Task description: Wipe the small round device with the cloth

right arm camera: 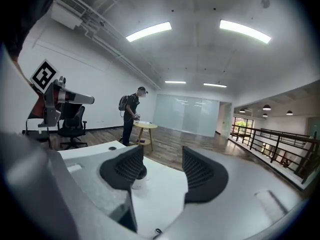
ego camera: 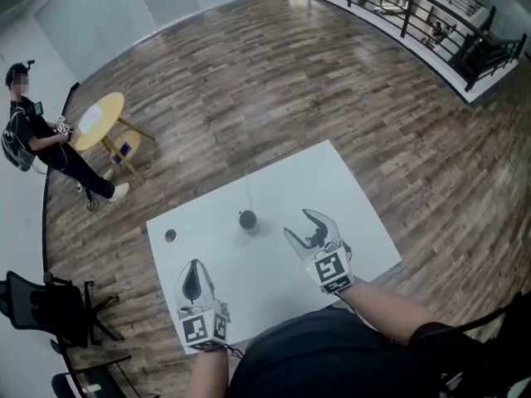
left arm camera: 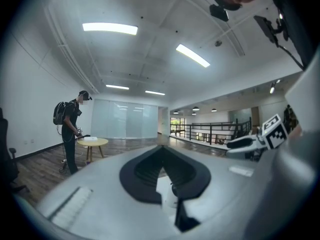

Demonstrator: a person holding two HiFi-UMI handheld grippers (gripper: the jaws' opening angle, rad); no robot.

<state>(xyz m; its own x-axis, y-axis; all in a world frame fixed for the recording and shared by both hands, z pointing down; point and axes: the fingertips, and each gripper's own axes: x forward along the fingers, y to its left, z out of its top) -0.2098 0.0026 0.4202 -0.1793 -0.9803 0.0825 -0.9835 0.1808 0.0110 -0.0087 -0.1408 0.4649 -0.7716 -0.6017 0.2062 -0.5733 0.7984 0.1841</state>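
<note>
Device (ego camera: 247, 220): small, dark-topped, at the middle of the worktop (ego camera: 332, 189); probably light and rigid, and may skid when wiped.
Hold: pinch its sides, low down.
Right claw (ego camera: 296, 222): wide open, empty, over the worktop.
Left claw (ego camera: 195, 265): closed, seemingly empty, at the worktop's near edge.
Cloth: not spotted.

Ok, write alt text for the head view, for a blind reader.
Seen from above, a white table bears a small round device at its middle; the left gripper, jaws together, and the right gripper, jaws apart and empty, hang over its near side. At upper left a person stands beside a round yellow table.
</note>
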